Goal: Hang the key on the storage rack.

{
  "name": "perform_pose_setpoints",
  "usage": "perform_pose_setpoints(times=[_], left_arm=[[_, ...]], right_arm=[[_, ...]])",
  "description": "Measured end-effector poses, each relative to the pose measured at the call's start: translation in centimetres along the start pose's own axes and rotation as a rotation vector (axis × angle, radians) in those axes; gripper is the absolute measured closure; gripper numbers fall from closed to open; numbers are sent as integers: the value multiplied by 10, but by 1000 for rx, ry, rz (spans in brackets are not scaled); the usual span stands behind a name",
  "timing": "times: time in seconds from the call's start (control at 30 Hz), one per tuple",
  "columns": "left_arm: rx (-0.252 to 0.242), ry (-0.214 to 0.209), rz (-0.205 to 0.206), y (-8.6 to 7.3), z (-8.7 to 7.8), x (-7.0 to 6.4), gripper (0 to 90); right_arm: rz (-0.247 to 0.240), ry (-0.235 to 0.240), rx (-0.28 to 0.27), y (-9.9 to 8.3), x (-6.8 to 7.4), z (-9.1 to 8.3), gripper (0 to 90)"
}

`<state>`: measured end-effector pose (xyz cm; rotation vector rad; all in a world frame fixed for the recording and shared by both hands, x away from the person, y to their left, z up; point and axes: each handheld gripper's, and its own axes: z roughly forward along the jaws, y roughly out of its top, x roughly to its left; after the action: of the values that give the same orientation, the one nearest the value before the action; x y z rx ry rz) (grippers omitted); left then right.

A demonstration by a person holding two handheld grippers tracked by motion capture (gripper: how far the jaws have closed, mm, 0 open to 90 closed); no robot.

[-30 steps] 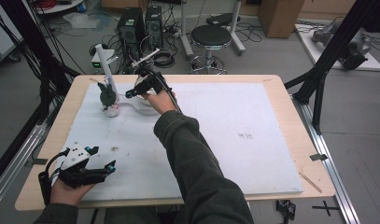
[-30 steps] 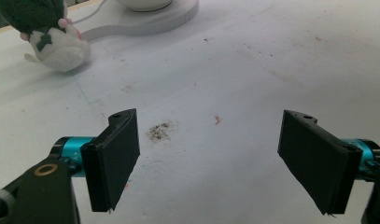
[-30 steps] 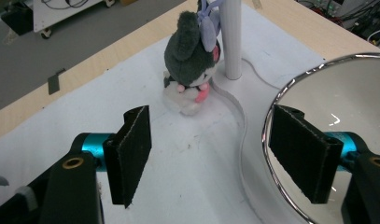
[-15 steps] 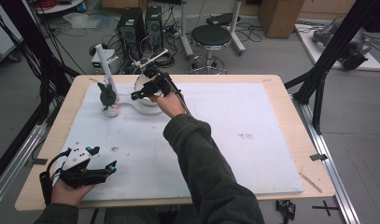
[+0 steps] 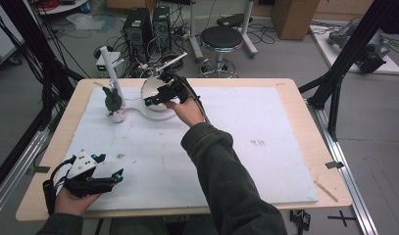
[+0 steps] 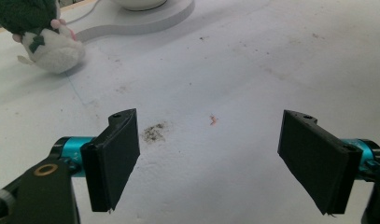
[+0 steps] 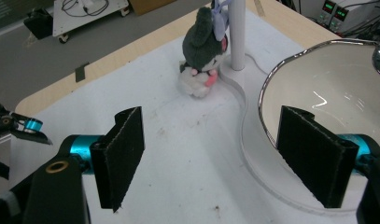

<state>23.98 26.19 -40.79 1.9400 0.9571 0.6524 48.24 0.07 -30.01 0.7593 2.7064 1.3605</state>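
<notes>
A small plush toy [image 5: 113, 104] with a dark green top and white bottom sits at the far left of the white mat, against a white post [image 5: 112, 66]. It appears too in the left gripper view, plush toy [image 6: 45, 35], and the right gripper view, plush toy [image 7: 203, 51]. A white bowl-shaped dish [image 5: 154, 93] with a shiny rim [image 7: 290, 60] stands on a flat white base [image 7: 253, 158] beside it. My right gripper [image 5: 155, 99] hovers open over the dish's near rim, jaws wide apart and empty. My left gripper [image 5: 114, 178] rests open near the front left of the mat, nothing between its jaws.
The white mat [image 5: 265, 117] covers most of the wooden table [image 5: 310, 122]. A thin rod [image 5: 167, 59] slants above the dish. Small dirt specks [image 6: 153, 132] lie on the mat ahead of the left gripper. A stool [image 5: 220, 39] and computer cases stand beyond the far edge.
My right gripper has drifted slightly right and toward me over the dish. The left gripper has stayed in place.
</notes>
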Motion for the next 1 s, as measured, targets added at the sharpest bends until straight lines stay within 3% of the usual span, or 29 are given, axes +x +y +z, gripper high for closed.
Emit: perform_pose_setpoints(times=[0.23, 0.37, 0.47, 0.63, 0.73, 1.0], left_arm=[[1, -2, 2, 0, 1, -1, 210], [1, 0, 0, 0, 1, -1, 210], [-4, 1, -6, 0, 1, -1, 210], [-3, 2, -5, 1, 2, -1, 210], [-1, 1, -2, 1, 2, -1, 210], [-1, 0, -1, 1, 2, -2, 210]], right_arm=[[7, -2, -27, -10, -3, -10, 223], [35, -4, -21, -19, -5, -16, 221], [19, -8, 3, -22, -6, -20, 217], [2, -14, -21, -23, -5, -31, 208], [8, -16, -44, -28, -5, -37, 207], [18, -23, -37, -44, -8, -44, 196]])
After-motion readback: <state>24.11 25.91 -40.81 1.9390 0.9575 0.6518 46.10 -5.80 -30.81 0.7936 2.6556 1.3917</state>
